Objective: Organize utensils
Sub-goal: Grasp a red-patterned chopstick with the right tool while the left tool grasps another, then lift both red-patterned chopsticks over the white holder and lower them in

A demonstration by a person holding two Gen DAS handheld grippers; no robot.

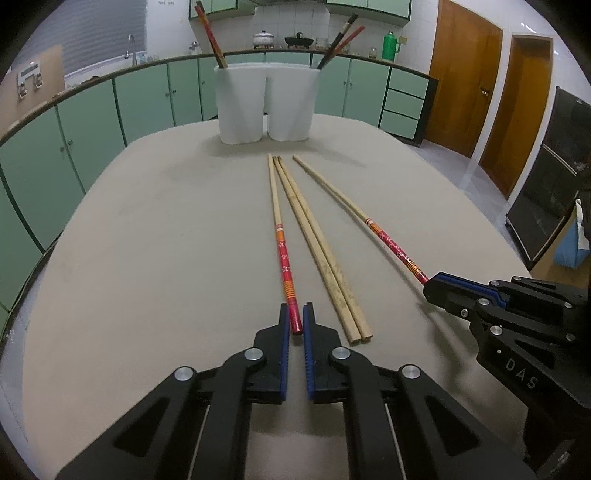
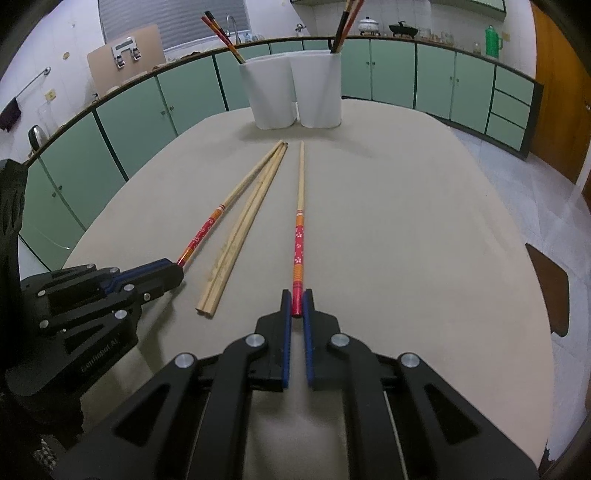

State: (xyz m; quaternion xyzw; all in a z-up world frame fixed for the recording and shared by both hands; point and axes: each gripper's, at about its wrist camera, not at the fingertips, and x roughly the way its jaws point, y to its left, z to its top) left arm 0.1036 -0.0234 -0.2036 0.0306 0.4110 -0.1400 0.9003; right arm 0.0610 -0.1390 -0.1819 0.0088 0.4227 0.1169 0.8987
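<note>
Left gripper (image 1: 296, 314): black frame, ribbed blue pads, silver pivot bolts; clamped on the red-painted butt of the left red-handled chopstick (image 1: 283, 254), which lies flat on the table.
Right gripper (image 2: 296, 301): same build; pinching the butt of the right red-handled chopstick (image 2: 299, 243), also lying on the table.
Left view only: the right gripper seen side-on at the right edge (image 1: 430, 286), white lettering on its body, its chopstick (image 1: 391, 245) running diagonally from the tip.
Right view only: the left gripper side-on at the left edge (image 2: 177, 271), faint lettering on its body; a dark brown chair back (image 2: 552, 288) past the table's right edge.
Plain chopsticks (image 1: 317, 251): a pair of bare, pale wood, slightly mottled, touching side by side between the two painted ones; blunt butts near, narrow tips far.
Painted chopsticks: red floral band between orange striped bands, bare tapered wood beyond.
Table (image 1: 147, 258): matte beige top, rounded outline.
Holder (image 1: 266, 105): two white smooth-walled cups touching, at the far end past the chopstick tips.
Left cup: one red-patterned chopstick (image 1: 210, 35) leaning left; the right view shows dark and red sticks there.
Right cup: dark and red chopsticks (image 1: 341, 38) leaning right.
Background: pale green cabinets (image 1: 147, 99), wooden doors (image 1: 465, 77).
</note>
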